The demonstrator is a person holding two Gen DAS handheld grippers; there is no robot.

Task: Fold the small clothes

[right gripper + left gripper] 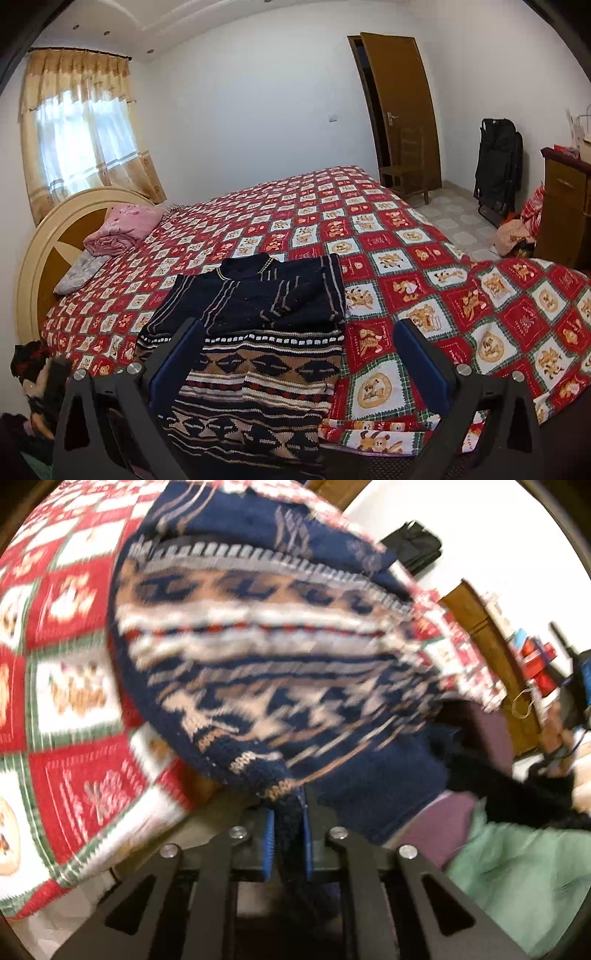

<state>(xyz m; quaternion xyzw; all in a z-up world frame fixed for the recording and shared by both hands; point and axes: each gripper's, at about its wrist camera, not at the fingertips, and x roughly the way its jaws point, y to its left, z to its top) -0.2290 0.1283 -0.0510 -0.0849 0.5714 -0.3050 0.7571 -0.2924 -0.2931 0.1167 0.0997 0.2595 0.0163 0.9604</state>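
Observation:
A small navy knit sweater (255,332) with tan and white patterned bands lies flat on the red patchwork bedspread (406,258), sleeves folded across its chest. My right gripper (299,354) is open and empty, hovering over the sweater's lower hem with a finger on each side of it. In the left wrist view the sweater (266,657) fills the frame, blurred. My left gripper (288,845) is shut on a navy edge of the sweater, pinched between its blue pads.
A pink folded blanket (122,229) and a pale pillow lie by the round headboard (37,258). A brown door (402,110), a wooden chair, a black bag (498,173) and a wooden dresser (561,206) stand right of the bed. Green cloth (517,878) lies nearby.

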